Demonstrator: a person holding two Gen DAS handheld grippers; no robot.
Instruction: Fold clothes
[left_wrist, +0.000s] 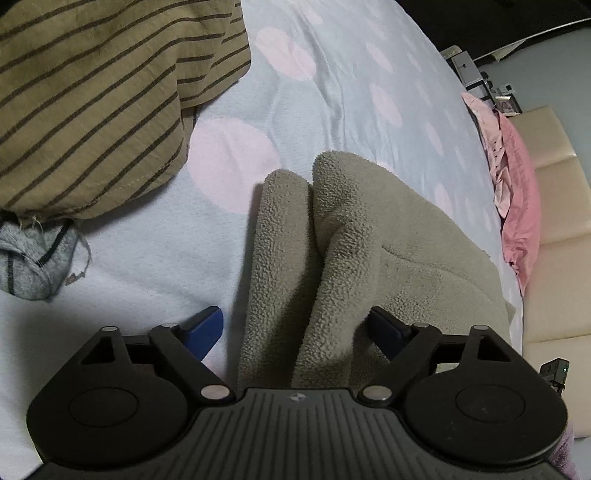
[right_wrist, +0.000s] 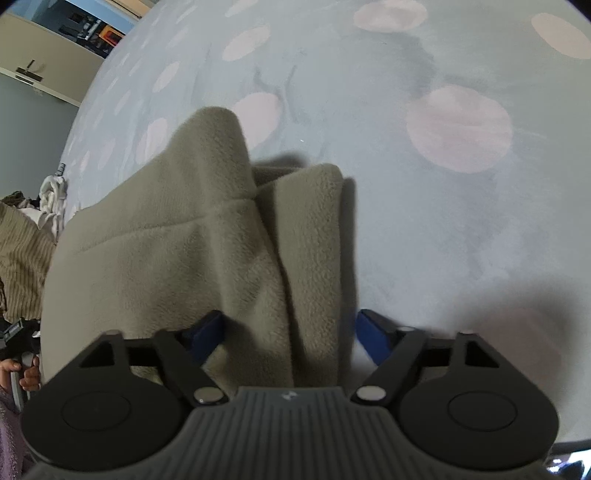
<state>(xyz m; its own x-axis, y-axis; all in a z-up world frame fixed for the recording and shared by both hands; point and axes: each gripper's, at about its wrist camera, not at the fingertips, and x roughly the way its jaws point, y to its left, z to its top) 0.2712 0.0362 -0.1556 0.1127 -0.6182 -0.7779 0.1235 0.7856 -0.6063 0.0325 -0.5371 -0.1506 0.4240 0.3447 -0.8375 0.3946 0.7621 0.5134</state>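
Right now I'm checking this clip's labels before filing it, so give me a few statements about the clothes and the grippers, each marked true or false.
1. The olive fleece garment lies on a pale blue blanket with pink dots. True.
2. A tan striped garment lies beside the fleece in the left wrist view. True.
3. The left gripper is clamped shut with no cloth between its fingers. False: its jaws stand apart with fleece bunched between them.
4. The right gripper hangs over bare blanket only. False: a fold of the fleece lies between its fingers.
5. The pink cloth covers the fleece. False: it sits apart, at the blanket's edge.
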